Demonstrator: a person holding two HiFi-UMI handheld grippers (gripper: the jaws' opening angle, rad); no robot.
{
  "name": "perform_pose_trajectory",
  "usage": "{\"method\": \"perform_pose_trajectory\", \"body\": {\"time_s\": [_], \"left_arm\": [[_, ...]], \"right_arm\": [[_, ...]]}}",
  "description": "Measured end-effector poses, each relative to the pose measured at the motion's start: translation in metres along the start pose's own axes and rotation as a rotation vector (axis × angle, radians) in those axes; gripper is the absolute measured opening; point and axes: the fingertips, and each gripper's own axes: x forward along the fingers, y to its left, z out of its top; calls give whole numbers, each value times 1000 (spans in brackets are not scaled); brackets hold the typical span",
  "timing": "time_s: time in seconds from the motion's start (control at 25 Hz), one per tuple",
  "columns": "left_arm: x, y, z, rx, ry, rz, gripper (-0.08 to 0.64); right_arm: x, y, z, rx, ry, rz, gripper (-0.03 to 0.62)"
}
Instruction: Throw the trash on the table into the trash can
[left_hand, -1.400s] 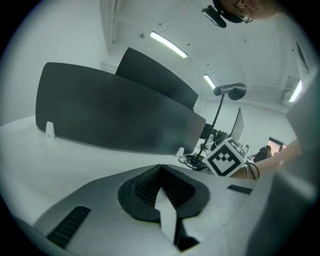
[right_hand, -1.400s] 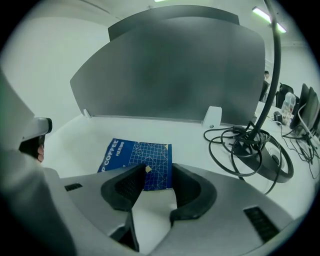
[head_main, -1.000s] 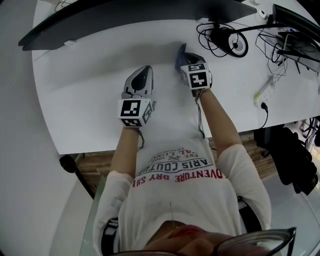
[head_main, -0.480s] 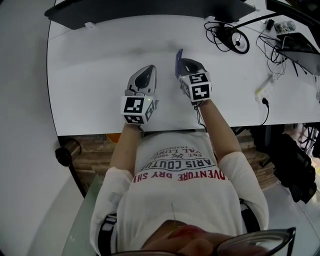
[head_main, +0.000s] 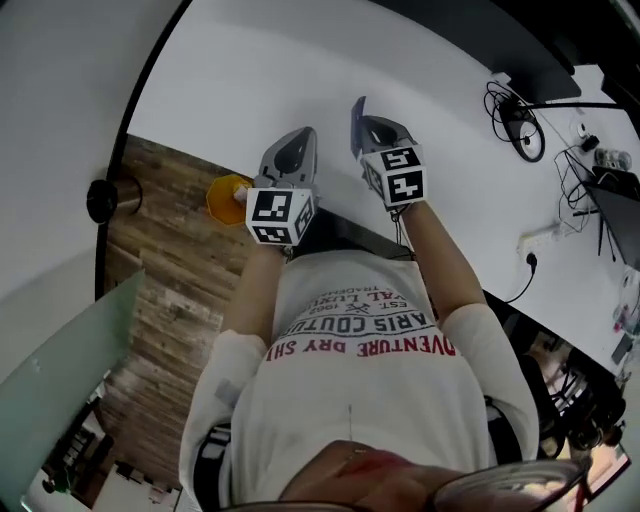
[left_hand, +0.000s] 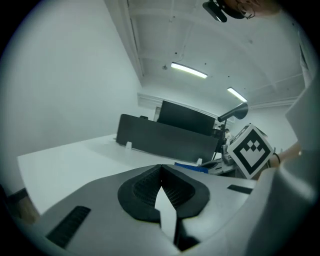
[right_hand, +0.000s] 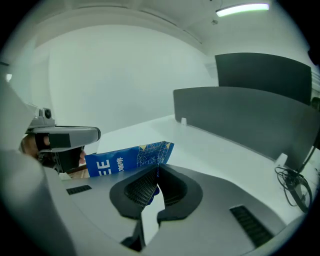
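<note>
Where table meets wood floor, right gripper clamps wrapper; left gripper is closed.

table white | floor wood | partition dark | ceiling lights on

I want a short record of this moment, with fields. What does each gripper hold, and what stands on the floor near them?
left gripper: jaws together, nothing between them
right gripper: shut on the blue packet
table: white, ahead of both grippers
orange container: on the wooden floor, partly hidden by the left gripper; perhaps the trash can
task state: packet not yet dropped
</note>
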Motion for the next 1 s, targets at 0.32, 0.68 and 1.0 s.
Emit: {"method": "perform_pose_trajectory", "body": {"time_s": [0.32, 0.68, 1.0], "left_arm": [[-142, 77, -55, -134, -45, 393, 23], [-314, 181, -144, -339, -65, 754, 23], [-380, 269, -236, -482, 6, 866, 23]], "right_arm": [[29, 161, -18, -183, 37, 360, 29], [85, 366, -83, -387, 211, 673, 29], [175, 468, -165, -448, 382, 743, 30]]}}
